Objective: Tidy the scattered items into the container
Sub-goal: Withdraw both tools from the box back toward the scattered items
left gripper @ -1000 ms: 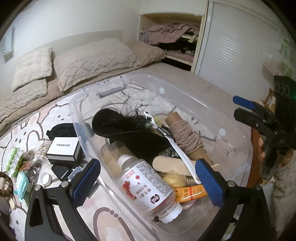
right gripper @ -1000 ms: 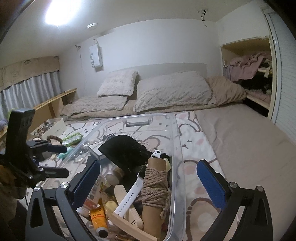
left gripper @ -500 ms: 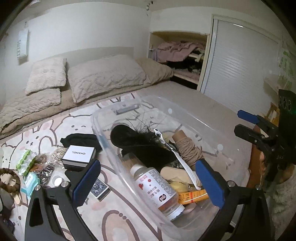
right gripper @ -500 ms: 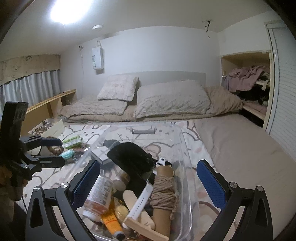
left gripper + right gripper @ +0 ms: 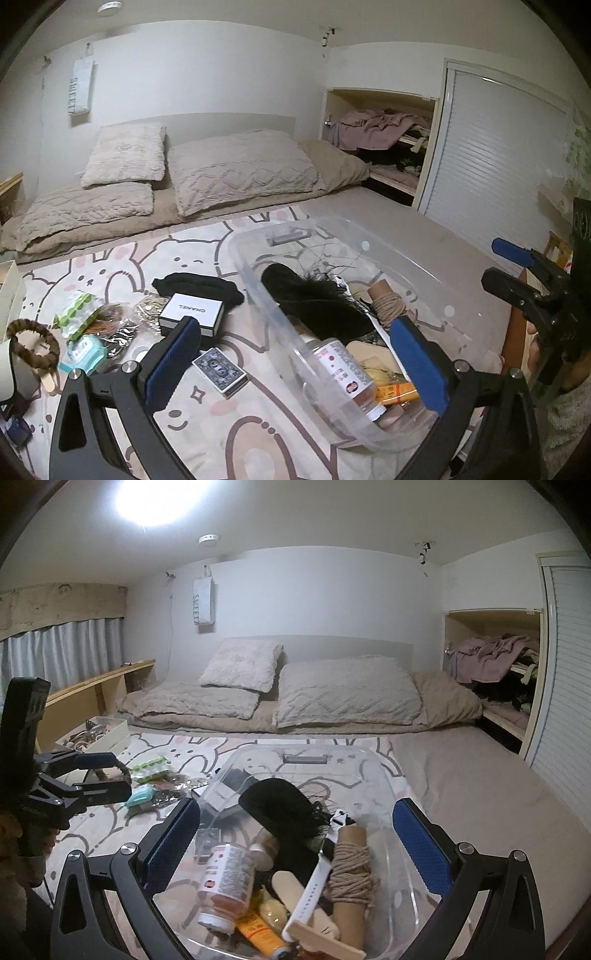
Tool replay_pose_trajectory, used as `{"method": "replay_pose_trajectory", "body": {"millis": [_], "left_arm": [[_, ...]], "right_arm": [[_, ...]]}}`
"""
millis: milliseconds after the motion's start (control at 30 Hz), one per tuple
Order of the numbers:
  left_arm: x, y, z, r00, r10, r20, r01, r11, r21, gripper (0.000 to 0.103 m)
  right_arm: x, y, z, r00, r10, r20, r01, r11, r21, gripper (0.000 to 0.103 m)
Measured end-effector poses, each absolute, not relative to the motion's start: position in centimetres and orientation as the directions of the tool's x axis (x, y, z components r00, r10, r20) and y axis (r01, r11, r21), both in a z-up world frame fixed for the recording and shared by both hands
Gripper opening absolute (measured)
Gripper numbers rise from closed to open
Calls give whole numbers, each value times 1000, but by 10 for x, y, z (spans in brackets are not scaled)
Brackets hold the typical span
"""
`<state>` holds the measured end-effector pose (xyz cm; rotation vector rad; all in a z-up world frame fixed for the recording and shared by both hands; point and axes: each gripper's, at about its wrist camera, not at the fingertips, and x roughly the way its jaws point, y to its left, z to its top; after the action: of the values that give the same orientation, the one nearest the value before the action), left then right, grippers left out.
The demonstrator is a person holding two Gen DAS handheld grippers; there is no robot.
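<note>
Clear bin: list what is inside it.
Inside the clear bin: black feathers, a bottle, twine on a cardboard tube, a white strap, an orange tube. Whatever lies beneath them is hidden.

A bottle (image 5: 341,365) and rope spool (image 5: 388,306) lie in the container (image 5: 424,266); left of it, a card deck (image 5: 219,373).

A cartoon-print blanket (image 5: 110,266) is spread over the bed (image 5: 424,229). On it are set a clear bin (image 5: 406,254), white box (image 5: 192,314), card deck (image 5: 219,371) and pillows (image 5: 240,170).
</note>
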<state>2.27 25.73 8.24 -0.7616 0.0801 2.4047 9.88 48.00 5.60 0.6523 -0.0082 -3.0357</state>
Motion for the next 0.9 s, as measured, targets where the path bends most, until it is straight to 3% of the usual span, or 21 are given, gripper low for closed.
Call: {"method": "replay_pose_trajectory", "body": {"millis": [900], "left_arm": [[27,143,100,-767,422,-483,-435,-896,-93,103]], "right_arm": [[70,381,70,-904,-105,-415,118,-993,-5,103]]}}
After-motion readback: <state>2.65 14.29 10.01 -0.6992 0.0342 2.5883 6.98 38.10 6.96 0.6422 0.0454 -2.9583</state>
